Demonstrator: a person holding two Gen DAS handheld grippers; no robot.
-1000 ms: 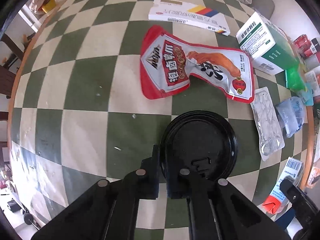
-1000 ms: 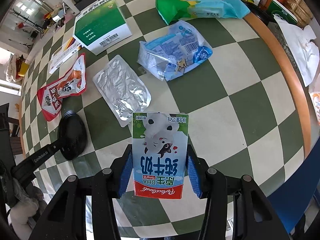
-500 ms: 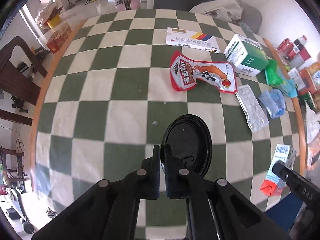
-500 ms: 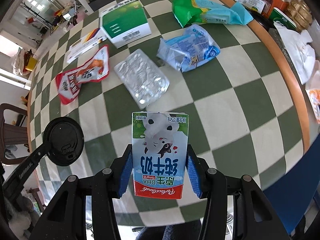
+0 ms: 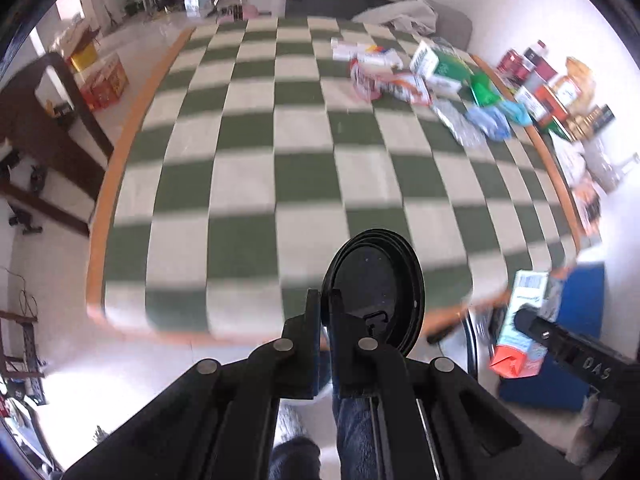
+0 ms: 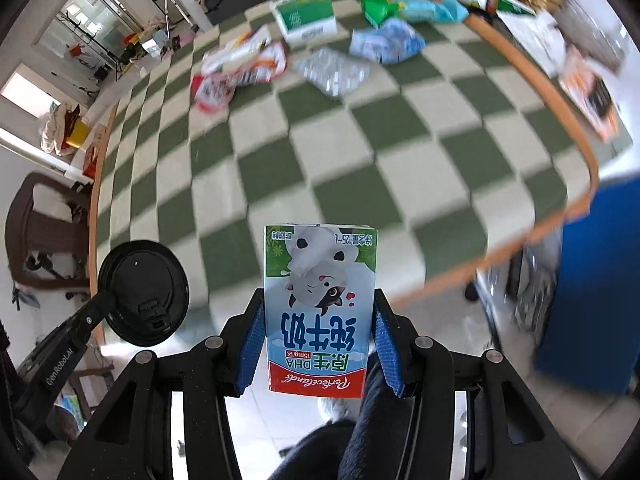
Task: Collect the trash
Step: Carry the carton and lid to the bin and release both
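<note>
My left gripper [image 5: 325, 306] is shut on the rim of a black plastic cup lid [image 5: 378, 290] and holds it in the air near the table's near edge; the lid also shows in the right wrist view [image 6: 144, 292]. My right gripper [image 6: 320, 312] is shut on a small blue and white milk carton [image 6: 320, 308], which also shows in the left wrist view [image 5: 520, 320]. Both are held off the green and cream checkered table [image 5: 280, 160]. More trash lies at the far side: a red snack pouch [image 6: 240, 72], a silver foil pouch [image 6: 332, 70] and a blue wrapper [image 6: 386, 44].
A green and white box [image 6: 306, 18] and a green bag [image 6: 400, 6] lie at the far table side. Boxes and bottles [image 5: 552, 88] stand beyond the right edge. A blue bin [image 6: 592, 280] stands on the floor at right. A dark chair [image 6: 44, 232] is at left.
Both grippers have pulled back and up from the table with the lid and carton still held. The table now looks farther away and its near edge and the floor have come into view.
</note>
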